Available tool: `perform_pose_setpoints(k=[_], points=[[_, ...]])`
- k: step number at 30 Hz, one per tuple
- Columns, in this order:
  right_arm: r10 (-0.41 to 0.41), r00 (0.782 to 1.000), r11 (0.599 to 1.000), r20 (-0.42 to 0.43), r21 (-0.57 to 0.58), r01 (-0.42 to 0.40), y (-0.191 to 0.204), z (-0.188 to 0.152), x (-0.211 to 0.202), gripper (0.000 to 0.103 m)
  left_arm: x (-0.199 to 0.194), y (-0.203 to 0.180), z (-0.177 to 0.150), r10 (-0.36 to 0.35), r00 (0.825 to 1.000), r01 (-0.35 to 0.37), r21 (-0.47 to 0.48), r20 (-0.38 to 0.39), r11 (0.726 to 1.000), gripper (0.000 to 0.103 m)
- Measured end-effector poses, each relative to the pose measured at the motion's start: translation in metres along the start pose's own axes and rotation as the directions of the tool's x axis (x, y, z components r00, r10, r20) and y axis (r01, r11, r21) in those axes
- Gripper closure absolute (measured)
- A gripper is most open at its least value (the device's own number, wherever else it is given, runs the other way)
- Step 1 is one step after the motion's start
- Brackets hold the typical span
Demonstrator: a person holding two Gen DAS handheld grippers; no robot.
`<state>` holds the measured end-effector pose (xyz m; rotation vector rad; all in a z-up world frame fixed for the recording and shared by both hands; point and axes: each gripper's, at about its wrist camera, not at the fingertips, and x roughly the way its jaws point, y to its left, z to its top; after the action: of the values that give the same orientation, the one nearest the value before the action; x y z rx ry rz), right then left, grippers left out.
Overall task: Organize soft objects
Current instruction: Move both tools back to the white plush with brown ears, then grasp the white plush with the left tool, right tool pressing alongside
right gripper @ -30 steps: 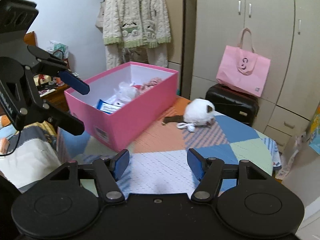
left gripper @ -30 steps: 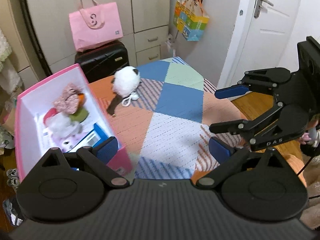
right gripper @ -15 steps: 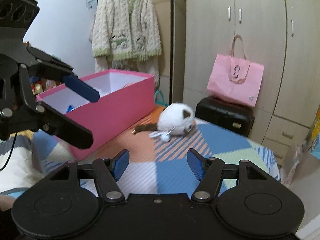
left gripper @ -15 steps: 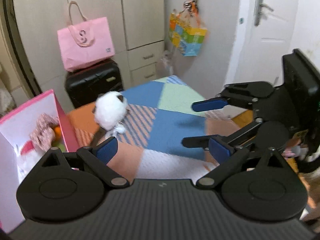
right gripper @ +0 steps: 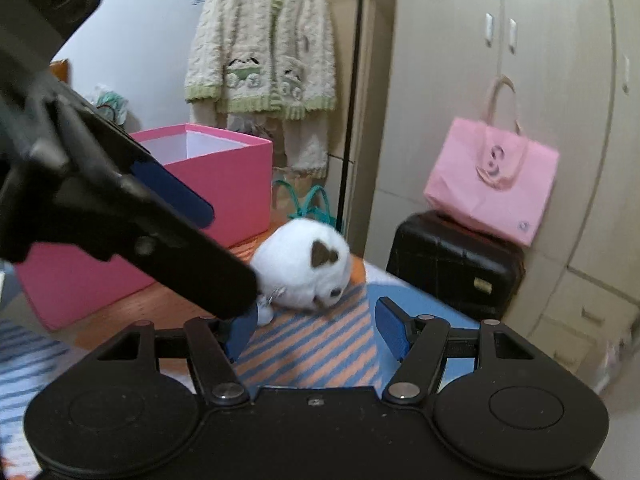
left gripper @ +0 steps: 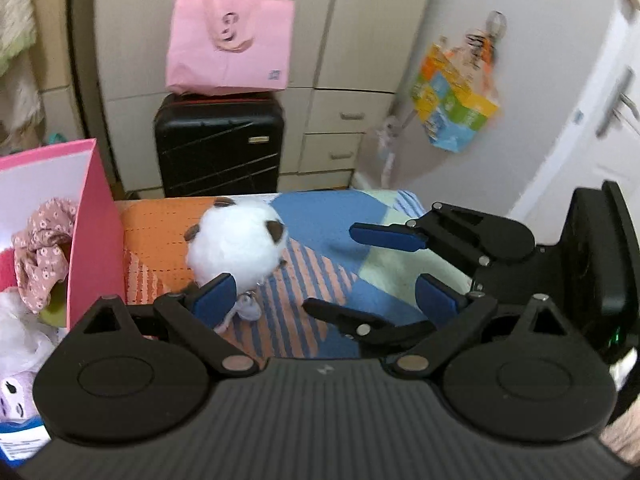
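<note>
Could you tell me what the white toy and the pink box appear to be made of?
White toy: plush fabric, fluffy matte pile with fuzzy edges and brown patches. Pink box: likely rigid cardboard, smooth matte pink outside, white inside, crisp straight edges.

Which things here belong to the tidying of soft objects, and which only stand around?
Job: plush toy, pink box, left gripper, right gripper.
Around: pink bag, suitcase, cardigan, colourful bag.

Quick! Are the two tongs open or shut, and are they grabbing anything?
Left tongs: open, holding nothing; the white plush toy lies just ahead of them.
Right tongs: open, holding nothing.
</note>
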<state>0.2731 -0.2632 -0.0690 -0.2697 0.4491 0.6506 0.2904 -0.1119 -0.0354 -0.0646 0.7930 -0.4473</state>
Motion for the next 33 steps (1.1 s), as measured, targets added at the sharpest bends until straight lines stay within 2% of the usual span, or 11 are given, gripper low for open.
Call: perform_pose_setpoints(k=[5, 8, 12, 17, 19, 23, 26, 27, 29, 30, 33], points=[[0.111, 0.993, 0.993, -0.029, -0.037, -0.112, -0.005, 0.006, 0.024, 0.033, 0.014, 0.013, 0.002, 0.052, 0.997, -0.049, -0.063, 0.048, 0.997, 0.007], [0.100, 0.995, 0.991, -0.024, -0.091, -0.102, -0.001, 0.008, 0.033, 0.032, 0.022, 0.017, 0.002, 0.102, 0.992, -0.097, -0.076, 0.073, 0.992, 0.007], [0.133, 0.991, 0.986, -0.011, -0.104, -0.134, 0.002, 0.008, 0.043, 0.012, 0.032, 0.013, -0.003, 0.158, 0.982, -0.152, -0.064, 0.099, 0.986, 0.007], [0.116, 0.993, 0.985, -0.005, -0.127, -0.115, 0.002, 0.007, 0.055, 0.011, 0.044, 0.012, -0.007, 0.218, 0.964, -0.210, -0.066, 0.154, 0.975, 0.008], [0.118, 0.993, 0.986, -0.011, -0.115, -0.118, -0.001, 0.007, 0.059, 0.011, 0.050, 0.014, -0.009, 0.229, 0.961, -0.219, -0.075, 0.158, 0.973, 0.011], [0.134, 0.990, 0.989, -0.032, -0.065, -0.136, -0.011, 0.007, 0.067, 0.011, 0.057, 0.020, -0.012, 0.203, 0.970, -0.191, -0.099, 0.130, 0.977, 0.022], [0.187, 0.979, 0.982, -0.080, -0.006, -0.188, -0.017, 0.007, 0.073, 0.011, 0.059, 0.019, -0.012, 0.248, 0.960, -0.239, -0.083, 0.130, 0.968, 0.039], [0.209, 0.972, 0.978, -0.109, 0.019, -0.208, -0.018, 0.007, 0.077, 0.011, 0.059, 0.017, -0.013, 0.255, 0.958, -0.246, -0.076, 0.134, 0.966, 0.041], [0.199, 0.970, 0.980, -0.139, 0.051, -0.194, -0.019, 0.008, 0.083, 0.015, 0.060, 0.016, -0.014, 0.237, 0.963, -0.231, -0.063, 0.128, 0.971, 0.043], [0.196, 0.971, 0.980, -0.135, 0.053, -0.190, -0.018, 0.008, 0.082, 0.020, 0.059, 0.015, -0.014, 0.235, 0.963, -0.228, -0.066, 0.134, 0.971, 0.044], [0.191, 0.977, 0.980, -0.097, 0.075, -0.184, -0.016, 0.007, 0.073, 0.024, 0.056, 0.016, -0.015, 0.224, 0.966, -0.216, -0.075, 0.131, 0.974, 0.046]])
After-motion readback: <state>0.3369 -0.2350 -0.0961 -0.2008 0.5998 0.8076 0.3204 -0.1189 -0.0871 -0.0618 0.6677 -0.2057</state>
